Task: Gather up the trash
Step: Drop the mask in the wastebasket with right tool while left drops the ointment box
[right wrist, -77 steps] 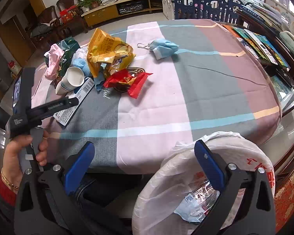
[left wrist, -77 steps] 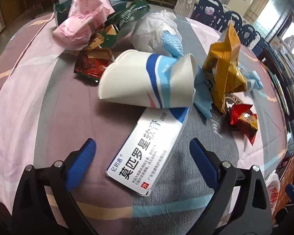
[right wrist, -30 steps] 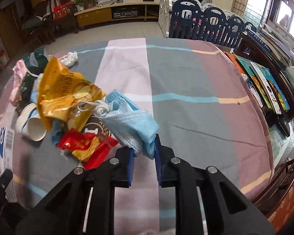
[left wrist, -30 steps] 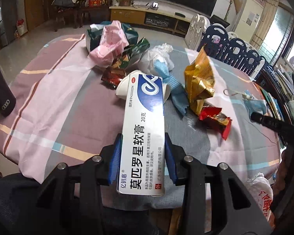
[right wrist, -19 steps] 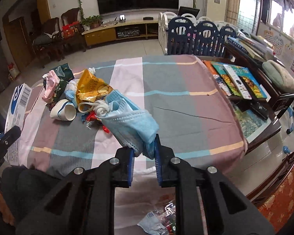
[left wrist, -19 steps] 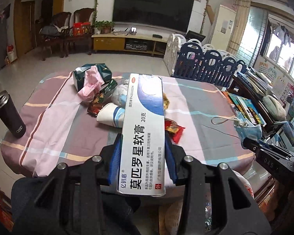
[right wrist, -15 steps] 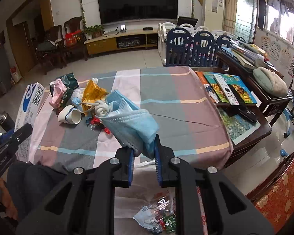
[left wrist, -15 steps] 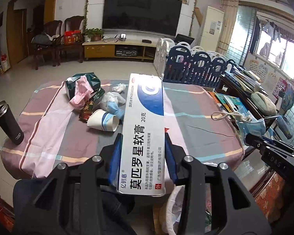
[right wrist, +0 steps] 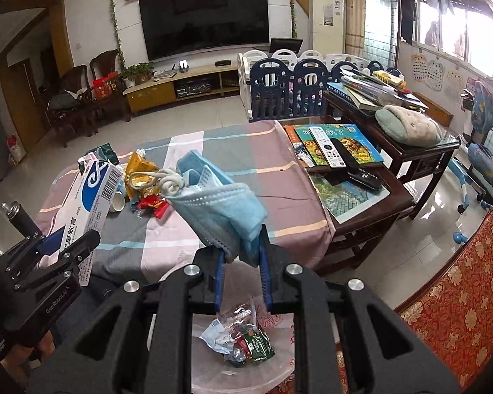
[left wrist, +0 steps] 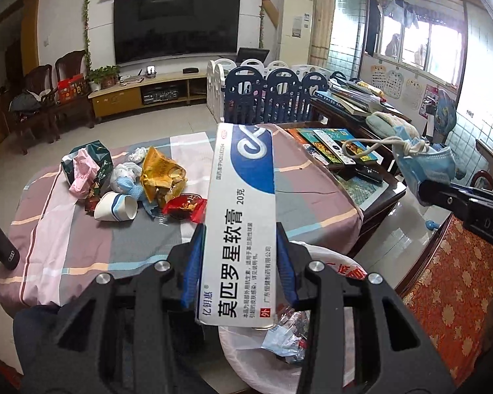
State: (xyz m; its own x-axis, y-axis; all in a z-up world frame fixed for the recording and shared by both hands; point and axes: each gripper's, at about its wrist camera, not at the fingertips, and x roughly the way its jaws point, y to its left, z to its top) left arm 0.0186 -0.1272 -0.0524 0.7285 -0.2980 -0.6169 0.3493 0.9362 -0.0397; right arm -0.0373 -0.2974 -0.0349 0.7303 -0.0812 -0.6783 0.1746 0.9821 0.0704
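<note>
Left wrist view: both grippers loaded, held over the trash bag.
Left gripper [left wrist: 239,264] clamps the ointment box [left wrist: 241,220] by its long sides; right gripper [right wrist: 241,264] pinches the blue face mask [right wrist: 222,207], ear loops dangling. White trash bag [right wrist: 272,371] sits on the floor at the table's [right wrist: 213,226] near edge, wrappers inside. Paper cup [left wrist: 115,207], yellow bag [left wrist: 161,177] and red wrapper [left wrist: 185,207] lie clustered near the table's left edge.

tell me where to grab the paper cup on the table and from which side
The paper cup lies on its side, open mouth facing right toward the red wrapper. Probably best to come from above and pinch across its round wall near the middle; that part looks free of the other rubbish.
</note>
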